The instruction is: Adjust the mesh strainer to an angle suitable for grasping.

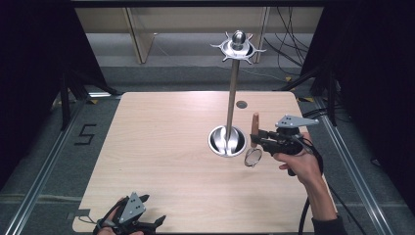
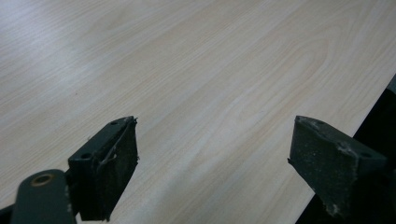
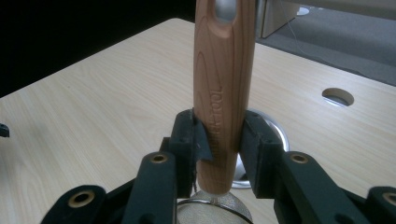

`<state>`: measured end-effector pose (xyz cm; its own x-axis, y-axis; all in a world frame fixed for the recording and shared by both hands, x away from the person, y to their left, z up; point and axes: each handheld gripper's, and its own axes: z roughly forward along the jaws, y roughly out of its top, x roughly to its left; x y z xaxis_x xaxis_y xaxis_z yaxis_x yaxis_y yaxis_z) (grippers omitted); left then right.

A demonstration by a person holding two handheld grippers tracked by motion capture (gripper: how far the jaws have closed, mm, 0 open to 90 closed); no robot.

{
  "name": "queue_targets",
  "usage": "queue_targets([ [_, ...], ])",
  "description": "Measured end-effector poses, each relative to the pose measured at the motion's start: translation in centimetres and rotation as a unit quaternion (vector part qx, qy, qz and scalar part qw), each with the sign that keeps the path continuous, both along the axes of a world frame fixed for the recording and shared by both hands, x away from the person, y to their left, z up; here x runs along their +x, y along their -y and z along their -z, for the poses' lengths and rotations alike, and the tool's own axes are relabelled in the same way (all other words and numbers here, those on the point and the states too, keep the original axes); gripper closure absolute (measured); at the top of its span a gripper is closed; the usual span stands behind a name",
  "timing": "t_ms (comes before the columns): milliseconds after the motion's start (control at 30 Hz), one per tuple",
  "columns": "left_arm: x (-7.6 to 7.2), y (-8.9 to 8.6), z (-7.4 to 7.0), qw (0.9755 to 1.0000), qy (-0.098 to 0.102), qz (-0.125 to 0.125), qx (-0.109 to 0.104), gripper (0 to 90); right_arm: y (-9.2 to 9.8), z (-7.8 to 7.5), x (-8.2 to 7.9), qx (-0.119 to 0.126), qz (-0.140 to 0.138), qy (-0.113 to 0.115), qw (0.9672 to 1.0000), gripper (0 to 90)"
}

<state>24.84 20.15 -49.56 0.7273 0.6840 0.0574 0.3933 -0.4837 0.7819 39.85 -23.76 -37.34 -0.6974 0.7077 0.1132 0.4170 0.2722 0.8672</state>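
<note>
Just right of the stand base: strainer (image 1: 253, 147), wooden handle up, mesh head down, off the table (image 1: 161, 147).
Right gripper (image 1: 256, 138): your jaws clamped on the handle.
Left gripper (image 1: 155, 223): jaws apart, empty, well toward you from the stand (image 1: 232, 93).
Handling: probably light, stiff; smooth wood may twist. Grip mid-handle.
Surface: pale laminate, flat; dark curtains around.

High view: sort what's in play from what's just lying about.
In play:
right gripper, shut on the strainer's wooden handle
strainer mesh
hook stand

Lying about:
left gripper, open, nothing between its jaws
table hole
</note>
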Motion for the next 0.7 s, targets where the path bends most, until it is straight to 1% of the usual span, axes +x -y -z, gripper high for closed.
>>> queue_targets([
  [33,0.0,0.0,0.0,1.0000,0.001,-0.001,-0.001,14.7,-0.1,-0.2,0.0,-0.001,-0.002,-0.004,1.0000,69.0],
  [67,0.1,-0.1,0.0,1.0000,0.001,0.002,0.006,14.7,-0.2,-0.3,0.1,-0.005,-0.009,0.002,0.9999,68.9],
  [100,0.1,-0.1,0.0,1.0000,0.003,-0.002,0.005,14.8,-0.4,-0.4,0.1,0.008,-0.013,0.001,0.9999,68.9],
  [133,0.0,0.0,0.0,1.0000,0.000,-0.003,0.001,14.7,-0.6,-0.6,0.0,0.000,-0.004,0.011,0.9999,68.9],
  [167,0.2,-0.2,-0.1,0.9999,0.009,0.005,0.013,14.7,-0.8,-0.7,0.0,0.005,-0.005,0.010,0.9999,68.9],
  [200,0.2,-0.2,-0.1,0.9998,0.011,0.008,0.012,14.7,-0.9,-0.9,0.0,0.007,-0.007,0.009,0.9999,68.9],
  [233,0.1,-0.1,0.0,1.0000,0.002,0.000,0.006,14.8,-0.9,-1.1,0.0,0.001,-0.010,0.011,0.9999,68.9],
  [300,0.1,-0.1,-0.1,1.0000,0.003,-0.001,0.006,14.8,-1.1,-1.4,0.1,0.009,-0.007,0.015,0.9998,68.9],
  [333,0.1,-0.1,-0.1,1.0000,0.004,0.000,0.006,14.7,-1.2,-1.6,0.1,0.012,-0.004,0.021,0.9997,68.9],
  [367,0.1,-0.1,0.0,1.0000,0.003,0.000,0.006,14.8,-1.2,-1.9,0.2,0.011,-0.008,0.021,0.9997,68.9],
  [400,0.0,-0.1,0.0,1.0000,0.002,-0.002,0.004,14.8,-1.3,-2.0,0.3,0.018,-0.008,0.026,0.9995,68.9],
  [433,0.0,0.0,0.0,1.0000,-0.002,-0.005,0.001,14.8,-1.3,-2.2,0.4,0.016,-0.011,0.034,0.9992,68.9],
  [467,0.1,-0.1,0.0,1.0000,0.001,-0.001,0.004,14.7,-1.4,-2.5,0.3,0.019,-0.009,0.027,0.9994,68.9],
  [533,0.1,-0.1,-0.1,1.0000,0.004,-0.001,0.006,14.7,-1.5,-3.1,0.5,0.021,-0.011,0.036,0.9991,68.9],
  [567,0.1,-0.1,0.0,1.0000,0.002,0.000,0.006,14.7,-1.6,-3.3,0.5,0.023,-0.006,0.036,0.9991,68.9],
  [600,0.1,-0.1,0.0,1.0000,0.002,-0.001,0.005,14.8,-1.6,-3.6,0.6,0.023,-0.010,0.042,0.9988,68.9],
  [633,0.1,-0.1,0.0,1.0000,0.002,-0.002,0.005,14.8,-1.6,-3.9,0.6,0.021,-0.005,0.046,0.9987,68.9],
  [667,0.1,-0.1,0.0,1.0000,0.004,-0.001,0.005,14.8,-1.7,-4.2,0.6,0.021,-0.005,0.052,0.9984,68.9],
  [700,0.1,-0.1,0.0,1.0000,0.004,-0.001,0.006,14.8,-1.7,-4.5,0.5,0.024,-0.005,0.047,0.9986,68.9],
])
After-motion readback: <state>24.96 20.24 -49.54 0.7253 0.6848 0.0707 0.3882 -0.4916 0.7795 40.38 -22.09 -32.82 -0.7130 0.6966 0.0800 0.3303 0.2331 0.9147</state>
